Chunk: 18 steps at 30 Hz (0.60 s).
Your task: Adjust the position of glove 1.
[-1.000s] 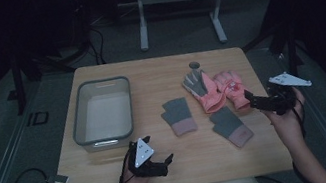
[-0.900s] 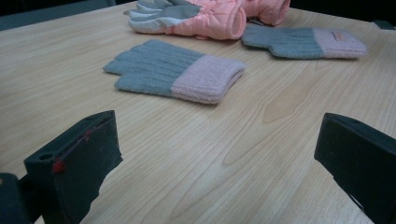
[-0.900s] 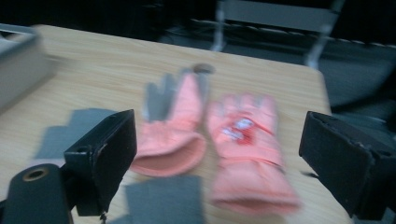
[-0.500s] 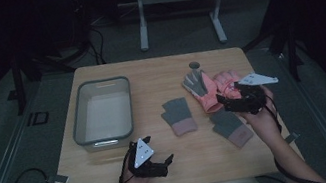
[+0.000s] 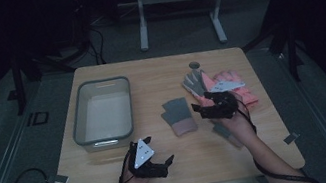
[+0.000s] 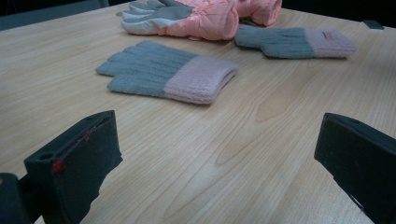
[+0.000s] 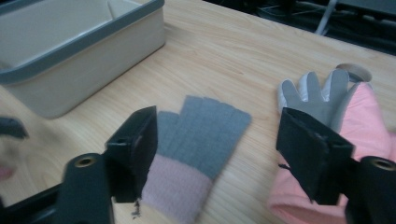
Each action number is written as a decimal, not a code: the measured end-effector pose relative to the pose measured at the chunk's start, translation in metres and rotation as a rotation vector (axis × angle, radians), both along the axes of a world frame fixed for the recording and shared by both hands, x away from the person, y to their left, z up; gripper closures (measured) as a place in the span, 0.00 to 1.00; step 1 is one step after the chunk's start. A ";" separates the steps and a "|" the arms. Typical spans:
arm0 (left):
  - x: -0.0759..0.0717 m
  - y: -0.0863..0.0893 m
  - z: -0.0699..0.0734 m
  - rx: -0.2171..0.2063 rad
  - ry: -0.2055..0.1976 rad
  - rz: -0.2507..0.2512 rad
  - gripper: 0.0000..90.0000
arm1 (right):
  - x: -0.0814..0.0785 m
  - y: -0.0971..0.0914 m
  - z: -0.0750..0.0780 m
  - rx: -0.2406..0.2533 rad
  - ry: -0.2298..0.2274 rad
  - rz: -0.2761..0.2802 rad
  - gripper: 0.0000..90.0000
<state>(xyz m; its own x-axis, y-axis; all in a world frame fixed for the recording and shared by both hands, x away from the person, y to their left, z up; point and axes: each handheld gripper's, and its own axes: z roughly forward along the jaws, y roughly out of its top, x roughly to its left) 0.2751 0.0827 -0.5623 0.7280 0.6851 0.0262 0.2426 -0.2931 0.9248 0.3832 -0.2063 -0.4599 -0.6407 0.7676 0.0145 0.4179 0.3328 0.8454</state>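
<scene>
On the wooden counter (image 5: 172, 156) right of the grey tub (image 5: 102, 113), the right gripper (image 5: 203, 109), jaws narrowing with nothing gripped, nears the knit glove (image 5: 178, 115); next it probably needs to drop and pinch it, while the left gripper (image 5: 161, 165) rests spread.

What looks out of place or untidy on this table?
Nothing is damaged or spilled. The pink padded gloves lie heaped together, while the two grey knit gloves lie apart: one mid-table, the other partly under the right forearm. The bin holds no glove.
</scene>
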 end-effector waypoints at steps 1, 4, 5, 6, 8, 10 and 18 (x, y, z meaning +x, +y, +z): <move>0.000 0.000 0.000 -0.001 -0.003 -0.001 0.00 | 0.001 0.005 -0.004 -0.021 -0.005 0.011 0.36; 0.000 0.001 0.000 -0.009 0.001 -0.002 0.00 | 0.007 0.019 -0.017 -0.034 0.027 0.041 0.39; 0.000 0.001 0.000 -0.015 0.002 -0.003 0.00 | 0.010 0.023 -0.022 -0.045 0.031 0.051 0.39; 0.000 0.002 0.000 -0.015 0.004 -0.010 0.00 | 0.013 0.026 -0.027 -0.034 0.062 0.047 0.41; 0.000 0.002 0.000 -0.014 0.003 -0.004 0.00 | 0.017 0.034 -0.038 -0.094 0.037 0.051 0.43; 0.000 0.001 0.000 -0.002 -0.001 -0.010 0.00 | 0.024 0.040 -0.047 -0.079 0.090 0.058 0.45; 0.001 0.005 0.000 -0.046 0.018 -0.002 0.00 | 0.044 0.057 -0.070 -0.133 0.135 0.044 0.55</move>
